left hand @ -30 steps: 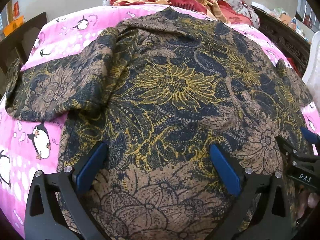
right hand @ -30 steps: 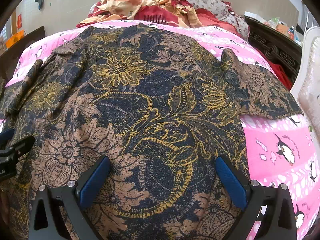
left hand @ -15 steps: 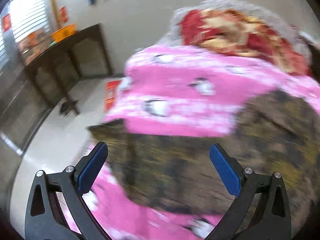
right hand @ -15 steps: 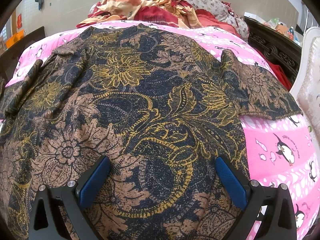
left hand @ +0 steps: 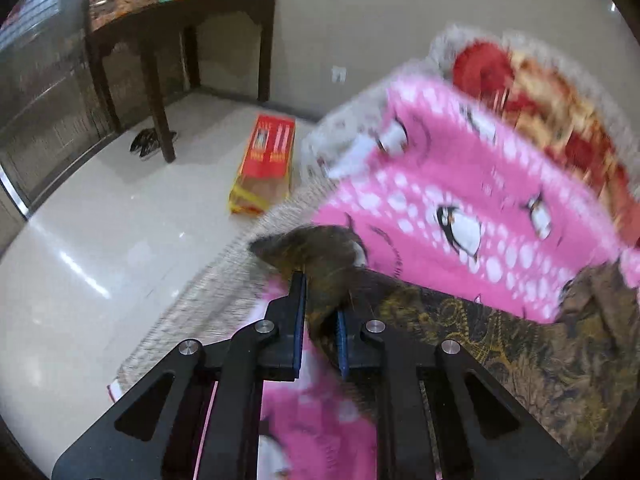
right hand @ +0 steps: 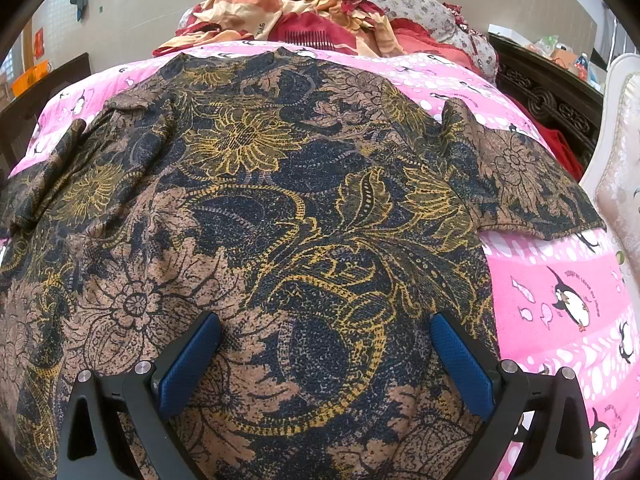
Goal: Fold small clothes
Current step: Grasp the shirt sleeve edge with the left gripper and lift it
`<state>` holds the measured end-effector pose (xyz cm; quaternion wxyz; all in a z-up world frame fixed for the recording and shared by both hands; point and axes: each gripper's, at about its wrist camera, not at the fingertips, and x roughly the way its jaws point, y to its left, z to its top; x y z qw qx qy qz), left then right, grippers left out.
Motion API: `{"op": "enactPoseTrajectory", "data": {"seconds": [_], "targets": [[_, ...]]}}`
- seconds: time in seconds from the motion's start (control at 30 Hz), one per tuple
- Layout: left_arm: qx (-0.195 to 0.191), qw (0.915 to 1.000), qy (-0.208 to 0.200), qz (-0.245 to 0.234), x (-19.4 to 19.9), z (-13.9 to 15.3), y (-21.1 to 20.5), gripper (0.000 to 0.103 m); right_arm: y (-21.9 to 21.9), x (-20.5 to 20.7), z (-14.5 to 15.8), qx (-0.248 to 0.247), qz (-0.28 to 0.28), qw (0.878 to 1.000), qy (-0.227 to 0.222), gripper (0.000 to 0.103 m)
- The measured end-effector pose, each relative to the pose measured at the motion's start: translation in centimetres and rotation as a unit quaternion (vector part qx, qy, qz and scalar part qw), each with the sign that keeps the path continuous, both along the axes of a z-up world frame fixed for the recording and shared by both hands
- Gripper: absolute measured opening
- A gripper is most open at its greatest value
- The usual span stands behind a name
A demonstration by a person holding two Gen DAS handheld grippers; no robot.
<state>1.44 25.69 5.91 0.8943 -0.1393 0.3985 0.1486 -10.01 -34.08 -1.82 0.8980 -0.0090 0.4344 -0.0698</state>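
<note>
A: So where is the batik-print shirt (right hand: 288, 208)?

B: Spread flat, front down, on the pink penguin bedsheet (right hand: 560, 300), covering most of the bed. One short sleeve lies out to the right, and the other reaches the bed's left edge.

A: And the left gripper (left hand: 320, 312)?

B: Its jaws have just been closing, and now they pinch the tip of that left sleeve (left hand: 316, 256) between the blue pads (left hand: 297, 344), right at the mattress edge. The picture is blurred there, but cloth clearly sits between the fingers.

A: The right gripper (right hand: 324, 360)?

B: Spread wide above the lower part of the shirt, gripping nothing.

A: Anything else around?

B: A heap of red and orange bedding (right hand: 304, 16) by the headboard, a red carton (left hand: 266, 160) on the pale floor tiles, and a dark wooden table (left hand: 176, 36) against the wall.
</note>
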Motion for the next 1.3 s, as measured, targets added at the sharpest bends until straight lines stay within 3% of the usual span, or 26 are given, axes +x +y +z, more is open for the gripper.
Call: {"op": "enactPoseTrajectory", "data": {"seconds": [0.07,0.23,0.3,0.37,0.43,0.47,0.5,0.53,0.6,0.67,0.77,0.83,0.93,1.0,1.07,1.17,1.3], "targets": [[-0.026,0.9994,-0.021,-0.010,-1.7,-0.2,1.3,0.012,0.0,0.0,0.0,0.000,0.000,1.000,0.000,0.103],[-0.075,0.9967,-0.018,-0.026,-2.8,-1.1,1.6,0.015,0.0,0.0,0.0,-0.001,0.000,1.000,0.000,0.103],[-0.103,0.9941,-0.027,-0.019,-2.7,-1.2,1.8,0.038,0.0,0.1,0.0,-0.002,0.000,1.000,0.000,0.103],[-0.102,0.9943,-0.031,-0.001,-2.0,-1.1,2.0,0.053,0.1,0.1,0.0,-0.002,0.000,1.000,0.000,0.103],[-0.099,0.9946,-0.031,0.008,-1.8,-1.1,2.3,0.053,0.1,0.1,0.0,-0.002,0.000,1.000,0.000,0.103],[-0.093,0.9951,-0.030,0.017,-1.9,-1.0,2.5,0.042,0.1,0.1,0.0,-0.002,0.000,1.000,0.000,0.103],[-0.093,0.9950,-0.031,0.021,-1.9,-0.9,2.7,0.014,0.1,0.1,0.0,-0.002,0.000,1.000,0.000,0.103],[-0.094,0.9950,-0.026,0.024,-2.0,-0.8,2.8,0.005,0.1,0.1,0.0,-0.002,0.000,1.000,0.000,0.103],[-0.078,0.9961,-0.021,0.035,-2.3,-0.1,2.9,0.005,0.1,0.1,0.0,-0.003,0.000,1.000,0.000,0.103],[-0.049,0.9974,-0.040,0.036,-2.7,2.2,2.2,0.004,0.0,0.1,0.0,-0.002,0.000,1.000,0.000,0.103],[-0.026,0.9926,-0.119,0.006,-3.4,8.3,-0.3,0.004,0.1,0.0,0.0,-0.003,0.000,1.000,0.000,0.103],[-0.025,0.9836,-0.178,-0.020,-3.7,12.8,-2.2,0.004,0.1,0.0,0.0,-0.002,0.000,1.000,0.000,0.103],[-0.012,0.9624,-0.269,-0.036,-4.4,20.1,-4.8,0.004,0.1,0.0,0.0,-0.002,0.000,1.000,0.000,0.103],[-0.001,0.9546,-0.295,-0.042,-4.1,23.1,-5.7,0.004,0.0,0.0,0.0,0.002,0.000,1.000,-0.001,0.103],[0.007,0.9524,-0.299,-0.059,-3.3,25.4,-7.2,0.004,0.0,0.0,0.1,0.005,0.000,1.000,-0.003,0.103],[0.017,0.9484,-0.287,-0.134,-2.0,25.9,-12.2,0.004,-0.1,-0.1,0.1,0.008,0.000,1.000,-0.004,0.103],[-0.002,0.9333,-0.247,-0.261,-0.1,22.4,-23.1,0.004,-0.1,-0.1,0.1,0.010,0.001,1.000,-0.005,0.103]]}}
